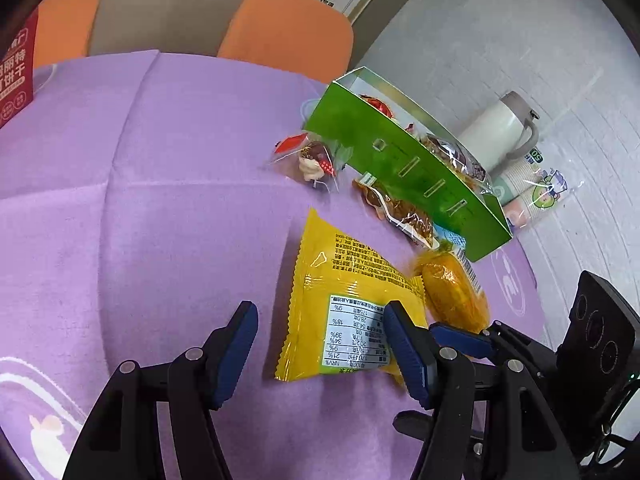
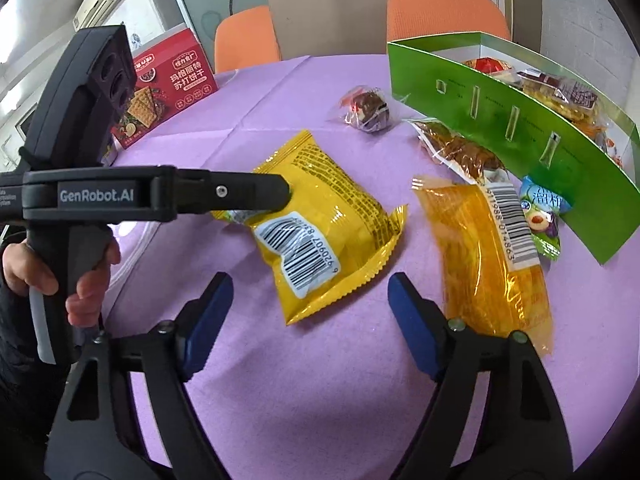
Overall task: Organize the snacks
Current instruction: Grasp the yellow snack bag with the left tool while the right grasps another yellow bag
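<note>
A yellow snack bag (image 1: pixel 348 308) (image 2: pixel 324 220) lies on the purple tablecloth. My left gripper (image 1: pixel 318 340) is open, its right finger over the bag's near edge; in the right wrist view its tip (image 2: pixel 276 196) sits at the bag's left corner. My right gripper (image 2: pixel 310 312) is open and empty, just before the bag. An orange packet (image 2: pixel 488 256) (image 1: pixel 452 292) lies to the right. A green box (image 2: pixel 520 128) (image 1: pixel 404 172) holds several snacks. A brown snack pack (image 2: pixel 456 148), a small chocolate pack (image 2: pixel 368 110) (image 1: pixel 314 158) and a green plum packet (image 2: pixel 542 216) lie beside it.
A red cracker box (image 2: pixel 168 84) stands at the table's far left. Two orange chairs (image 2: pixel 444 12) stand behind the table. A white thermos (image 1: pixel 500 128) and a sleeve of paper cups (image 1: pixel 528 192) sit on the floor by the wall. A cardboard bag (image 2: pixel 328 12) stands behind.
</note>
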The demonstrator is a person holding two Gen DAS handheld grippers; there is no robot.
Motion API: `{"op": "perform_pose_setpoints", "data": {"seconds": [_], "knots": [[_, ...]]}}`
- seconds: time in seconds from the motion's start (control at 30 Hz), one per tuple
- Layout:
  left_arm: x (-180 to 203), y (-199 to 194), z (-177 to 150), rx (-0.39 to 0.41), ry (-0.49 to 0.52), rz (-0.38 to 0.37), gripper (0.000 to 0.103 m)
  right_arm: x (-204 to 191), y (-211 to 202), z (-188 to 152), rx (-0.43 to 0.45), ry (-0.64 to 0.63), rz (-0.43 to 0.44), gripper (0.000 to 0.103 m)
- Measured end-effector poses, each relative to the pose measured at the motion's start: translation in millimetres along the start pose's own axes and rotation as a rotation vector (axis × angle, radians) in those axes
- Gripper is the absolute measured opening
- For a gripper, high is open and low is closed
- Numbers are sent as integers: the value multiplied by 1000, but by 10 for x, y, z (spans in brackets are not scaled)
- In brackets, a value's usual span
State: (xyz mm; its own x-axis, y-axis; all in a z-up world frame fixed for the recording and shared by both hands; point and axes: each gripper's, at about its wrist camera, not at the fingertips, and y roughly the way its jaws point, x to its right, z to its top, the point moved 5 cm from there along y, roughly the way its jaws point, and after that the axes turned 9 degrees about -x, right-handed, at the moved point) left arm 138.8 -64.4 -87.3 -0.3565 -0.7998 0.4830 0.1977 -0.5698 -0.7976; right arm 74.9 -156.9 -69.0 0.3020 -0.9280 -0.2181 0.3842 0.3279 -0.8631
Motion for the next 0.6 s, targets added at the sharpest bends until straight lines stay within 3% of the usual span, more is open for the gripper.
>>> {"op": "perform_pose_setpoints", "data": {"seconds": [0.13,0.17,0.2,0.27,0.3,0.43,0.5,0.6], "knots": [[64,4,-11,5,26,44,66,-8,36,37,8,4,4,75],[79,10,-13,10,29,58,66,-7,56,40,8,0,-5,72],[98,21,-18,18,31,71,66,-3,76,41,9,-4,-22,61],[144,49,-29,29,33,63,60,27,81,56,23,-8,-55,55],[178,48,-36,35,35,55,54,45,76,53,24,-1,-41,50],[331,8,-49,60,83,114,42,111,59,45,28,24,-13,39],[378,-30,-55,70,94,124,39,118,45,38,31,39,12,28],[441,-77,-65,81,113,138,37,118,36,40,33,47,28,27]]}}
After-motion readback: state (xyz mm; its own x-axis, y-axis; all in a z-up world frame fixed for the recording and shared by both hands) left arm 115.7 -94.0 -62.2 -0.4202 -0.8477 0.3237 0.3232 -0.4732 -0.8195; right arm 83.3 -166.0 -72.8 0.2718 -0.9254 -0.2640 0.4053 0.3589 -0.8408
